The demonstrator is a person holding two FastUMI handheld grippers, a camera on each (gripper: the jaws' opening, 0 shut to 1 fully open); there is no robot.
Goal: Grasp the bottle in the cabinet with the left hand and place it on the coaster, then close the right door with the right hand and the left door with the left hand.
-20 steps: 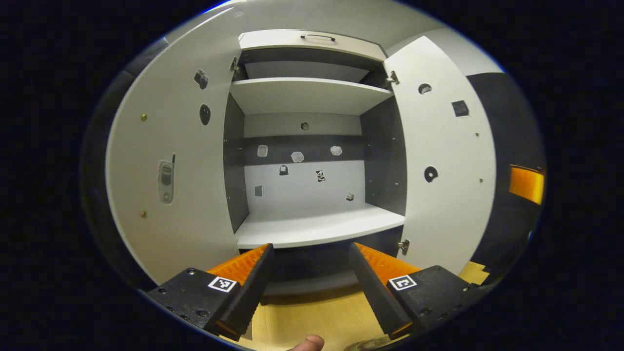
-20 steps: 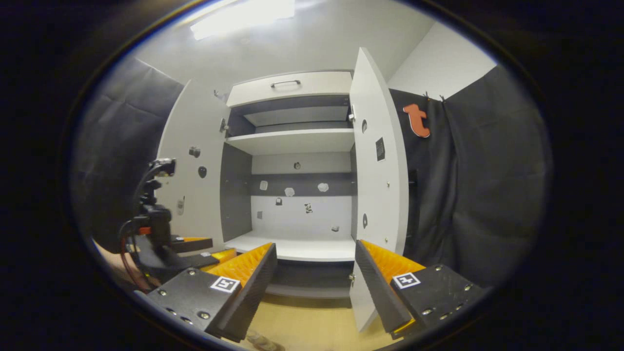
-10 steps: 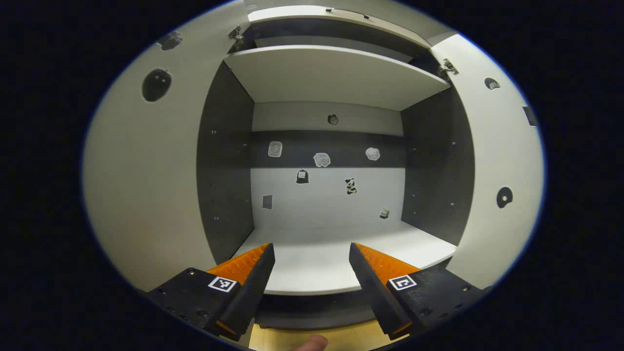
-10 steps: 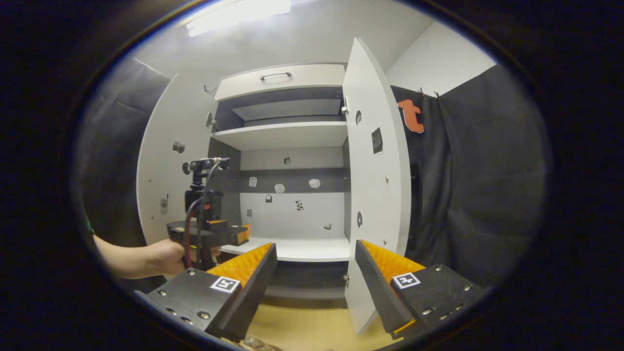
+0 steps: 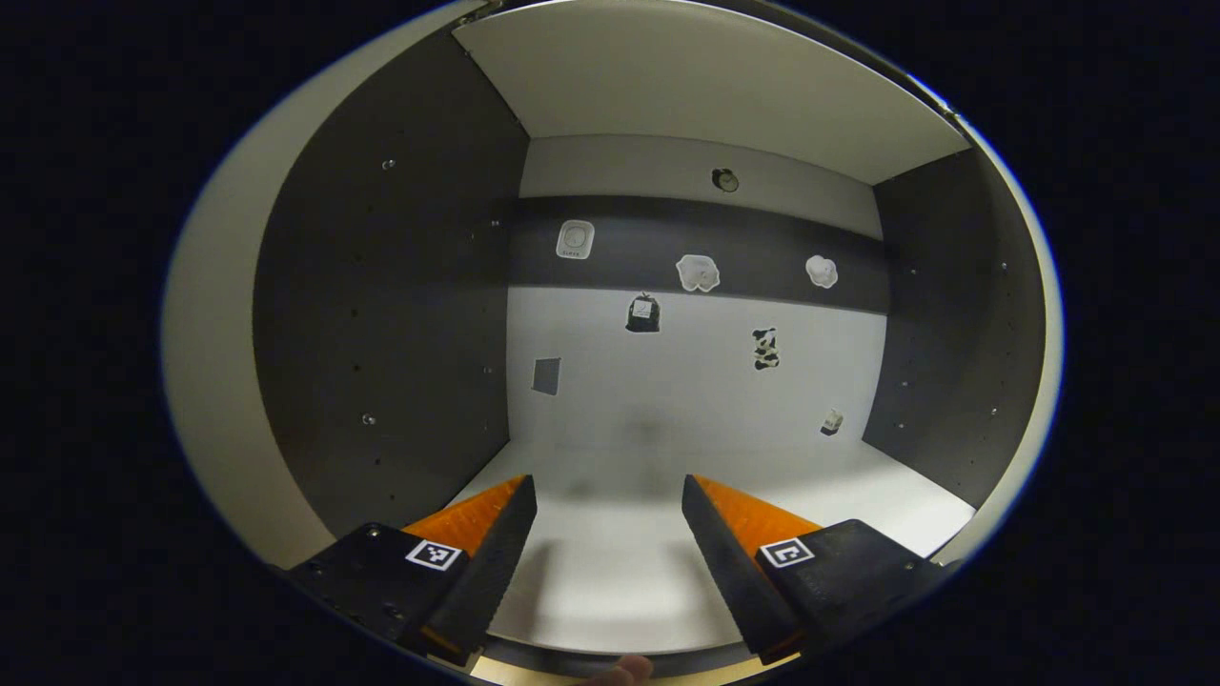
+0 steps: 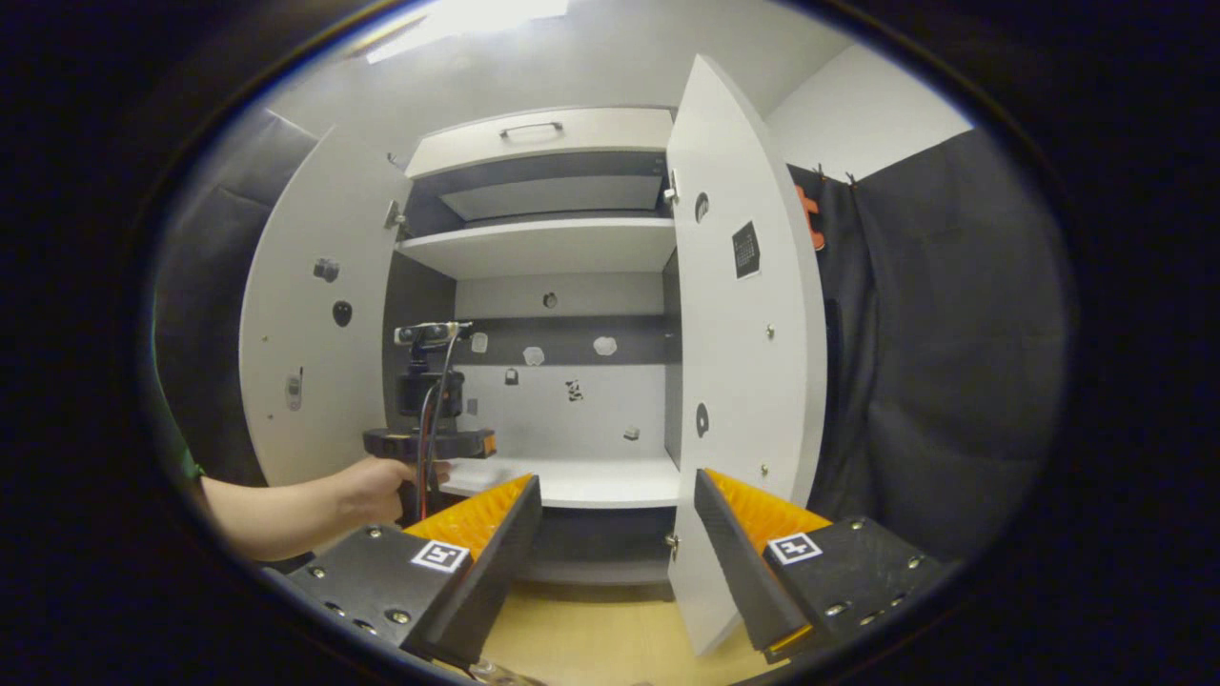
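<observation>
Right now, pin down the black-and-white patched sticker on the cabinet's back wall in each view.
Left gripper view: the patched sticker sits right of centre, on the pale panel.
Right gripper view: the same sticker sits small, near centre, left of the open right door.
Shared landmark: the dark band across the back wall, just above it.

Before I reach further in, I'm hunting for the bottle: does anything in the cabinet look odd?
Yes: the shelf ahead of the open left gripper lies bare, with no bottle on it. Small stickers dot the back wall. Both doors, left and right, stand open; nothing looks spilled or damaged.
</observation>
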